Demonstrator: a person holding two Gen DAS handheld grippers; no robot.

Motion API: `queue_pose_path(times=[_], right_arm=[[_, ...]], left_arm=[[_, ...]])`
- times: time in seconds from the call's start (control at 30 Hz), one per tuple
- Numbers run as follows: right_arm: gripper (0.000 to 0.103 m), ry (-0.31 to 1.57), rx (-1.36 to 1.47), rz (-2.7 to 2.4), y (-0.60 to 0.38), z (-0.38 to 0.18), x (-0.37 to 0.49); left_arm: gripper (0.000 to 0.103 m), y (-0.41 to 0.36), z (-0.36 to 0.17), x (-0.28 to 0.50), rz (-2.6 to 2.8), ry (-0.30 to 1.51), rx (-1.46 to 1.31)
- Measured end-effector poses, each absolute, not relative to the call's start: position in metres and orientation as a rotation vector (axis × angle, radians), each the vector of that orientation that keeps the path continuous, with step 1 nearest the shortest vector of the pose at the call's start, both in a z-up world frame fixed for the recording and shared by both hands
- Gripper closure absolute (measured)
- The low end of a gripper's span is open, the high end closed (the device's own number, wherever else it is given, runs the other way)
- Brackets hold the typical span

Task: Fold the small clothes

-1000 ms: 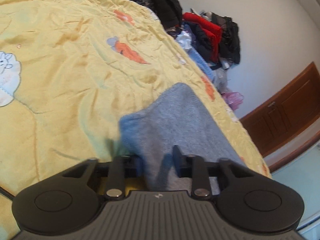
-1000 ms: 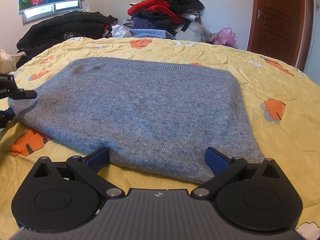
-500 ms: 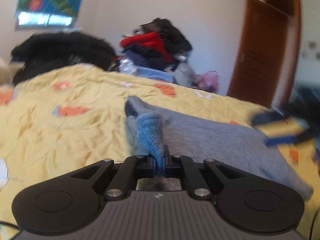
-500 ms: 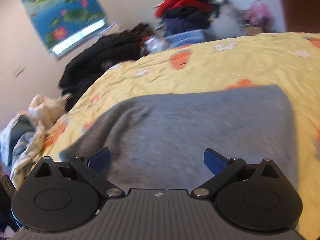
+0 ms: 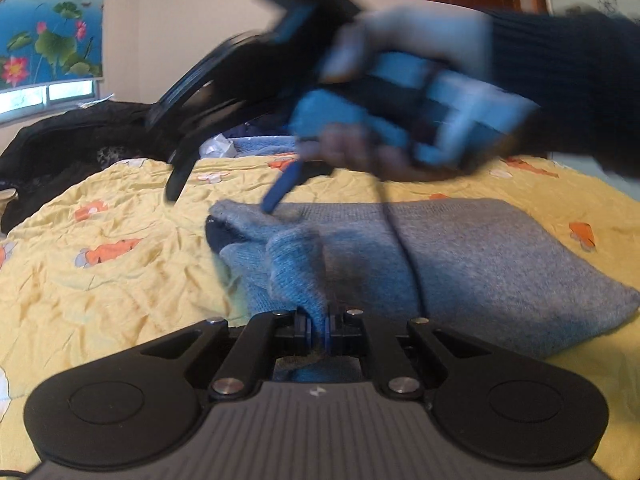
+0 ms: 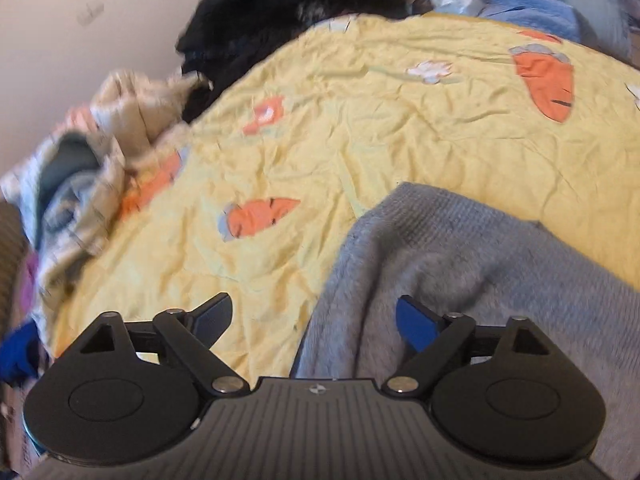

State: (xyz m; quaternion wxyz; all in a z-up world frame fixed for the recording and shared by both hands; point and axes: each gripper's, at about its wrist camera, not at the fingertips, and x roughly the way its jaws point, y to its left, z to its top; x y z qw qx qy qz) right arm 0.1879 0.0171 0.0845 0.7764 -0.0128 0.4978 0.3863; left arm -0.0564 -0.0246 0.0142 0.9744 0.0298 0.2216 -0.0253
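Your left gripper is clamped on a bunched fold of the grey sweater, its two fingers pressed together with the knit pinched between them. Your right gripper has its fingers spread wide, nothing between them; it hangs over the sweater's near corner, the right finger above the knit and the left above the quilt. In the left wrist view that gripper appears blurred, held in your right hand above the sweater. The sweater lies on the yellow carrot-print quilt, one corner lifted. Dark clothes are heaped at the bed's far edge.
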Motion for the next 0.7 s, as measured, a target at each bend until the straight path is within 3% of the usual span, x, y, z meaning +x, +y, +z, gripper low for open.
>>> queue_pose_path(times=[0.27,0.33,0.37,0.4,0.5,0.7], right_arm=[[0.026,1.133,-0.378,0.778,0.062,0.051,0.182],[0.033,1.09,-0.485,0.776,0.068,0.045,0.172],[0.043,1.059,-0.542,0.774,0.071,0.043,0.166],[0.06,1.024,-0.576,0.771,0.071,0.043,0.162],[0.081,1.017,-0.465,0.777,0.052,0.058,0.171],[0.085,0.986,-0.074,0.84,-0.039,0.086,0.192]], left_arm=[[0.098,-0.026,0.012,-0.052,-0.058,0.466,0.077],[0.098,-0.027,0.011,-0.052,-0.055,0.464,0.086],[0.098,-0.028,0.012,-0.051,-0.054,0.464,0.087],[0.098,-0.027,0.013,-0.051,-0.05,0.464,0.089],[0.098,-0.028,0.015,-0.056,-0.042,0.453,0.103],[0.098,-0.044,0.033,-0.062,-0.089,0.405,0.115]])
